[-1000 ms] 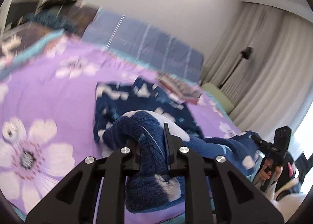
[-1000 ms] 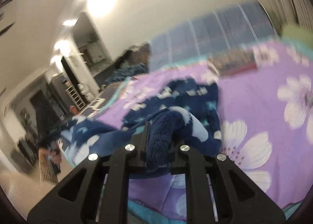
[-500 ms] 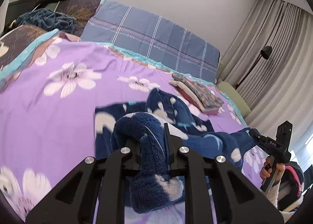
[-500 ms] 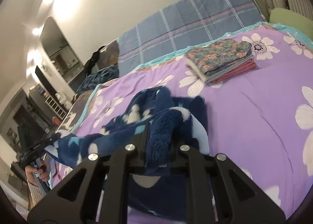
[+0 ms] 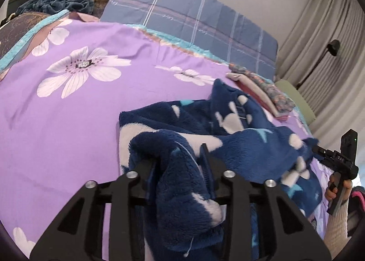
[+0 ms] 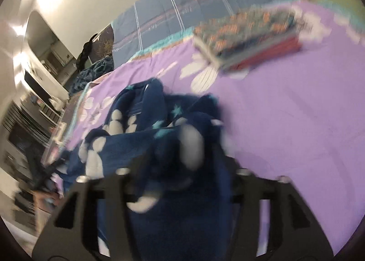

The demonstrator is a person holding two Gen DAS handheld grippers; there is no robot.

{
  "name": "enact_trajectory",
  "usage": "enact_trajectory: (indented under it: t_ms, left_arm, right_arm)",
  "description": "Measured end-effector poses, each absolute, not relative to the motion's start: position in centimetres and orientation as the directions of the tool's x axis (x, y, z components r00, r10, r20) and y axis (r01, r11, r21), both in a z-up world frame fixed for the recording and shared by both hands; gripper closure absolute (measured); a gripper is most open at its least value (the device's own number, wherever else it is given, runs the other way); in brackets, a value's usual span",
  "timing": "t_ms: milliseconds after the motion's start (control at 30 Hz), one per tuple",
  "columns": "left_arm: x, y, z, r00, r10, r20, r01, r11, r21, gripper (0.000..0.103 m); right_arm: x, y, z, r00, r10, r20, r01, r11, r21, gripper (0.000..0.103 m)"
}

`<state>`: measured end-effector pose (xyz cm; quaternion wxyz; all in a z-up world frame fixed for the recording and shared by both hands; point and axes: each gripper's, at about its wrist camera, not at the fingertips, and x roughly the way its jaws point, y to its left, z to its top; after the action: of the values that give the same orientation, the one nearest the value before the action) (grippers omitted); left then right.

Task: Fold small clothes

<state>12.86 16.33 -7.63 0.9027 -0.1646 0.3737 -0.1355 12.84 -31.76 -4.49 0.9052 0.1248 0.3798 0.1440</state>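
Observation:
A navy fleece garment [image 5: 230,128] with white and pale blue shapes lies bunched on the purple floral bedspread [image 5: 75,110]. My left gripper [image 5: 180,163] is shut on one edge of it, the fleece bulging between the fingers. My right gripper [image 6: 180,165] is shut on another edge of the same garment [image 6: 136,128]; that view is blurred by motion. The right gripper also shows in the left wrist view [image 5: 319,150], gripping the garment's far corner and stretching it.
A stack of folded clothes [image 5: 262,92] sits at the back right of the bed, also in the right wrist view [image 6: 246,39]. A blue plaid pillow [image 5: 194,21] and a dark blue blanket [image 5: 57,4] lie at the head. Curtains and a floor lamp [image 5: 334,45] stand right.
Both grippers have carried the garment forward over the bed and lower, toward the folded stack. The fleece now spreads more on the bedspread. The right wrist view has become blurred.

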Motion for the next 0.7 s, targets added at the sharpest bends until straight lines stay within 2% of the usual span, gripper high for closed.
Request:
enact_trajectory:
  t_ms: [133, 200, 300, 333, 367, 433, 567, 700]
  left_arm:
    - [10.7, 16.4, -6.7, 0.700, -0.360, -0.617, 0.146, 0.918, -0.370, 0.046]
    - [9.3, 16.2, -6.3, 0.708, -0.341, -0.619, 0.163, 0.931, -0.326, 0.044]
    - [7.3, 15.7, -5.9, 0.724, -0.289, -0.626, 0.194, 0.957, -0.218, 0.039]
    - [6.7, 15.2, -5.8, 0.736, -0.239, -0.633, 0.201, 0.971, -0.133, 0.033]
    - [6.5, 14.8, -5.9, 0.744, -0.191, -0.640, 0.202, 0.978, -0.058, 0.028]
    - [7.1, 13.8, -6.9, 0.725, -0.122, -0.678, 0.216, 0.975, 0.056, 0.028]
    - [9.3, 13.2, -7.2, 0.723, -0.114, -0.681, 0.226, 0.971, 0.077, 0.028]
    - [14.1, 13.9, -5.6, 0.759, -0.061, -0.648, 0.145, 0.987, 0.076, 0.028]
  right_arm:
    - [10.5, -30.8, -3.9, 0.701, 0.244, -0.670, -0.252, 0.964, 0.088, 0.036]
    - [9.9, -29.6, -4.7, 0.685, 0.213, -0.696, -0.323, 0.946, -0.028, 0.036]
    - [10.0, -28.3, -6.2, 0.656, 0.171, -0.735, -0.384, 0.914, -0.130, 0.035]
    - [10.4, -28.0, -6.7, 0.654, 0.156, -0.740, -0.392, 0.907, -0.156, 0.034]
    - [10.8, -27.9, -7.0, 0.653, 0.155, -0.741, -0.396, 0.904, -0.160, 0.033]
    - [12.1, -27.8, -7.3, 0.652, 0.171, -0.739, -0.393, 0.910, -0.135, 0.031]
    - [15.1, -27.7, -6.9, 0.677, 0.195, -0.710, -0.344, 0.936, -0.071, 0.030]
    - [18.9, -28.9, -6.4, 0.663, 0.269, -0.699, -0.268, 0.957, 0.114, 0.031]
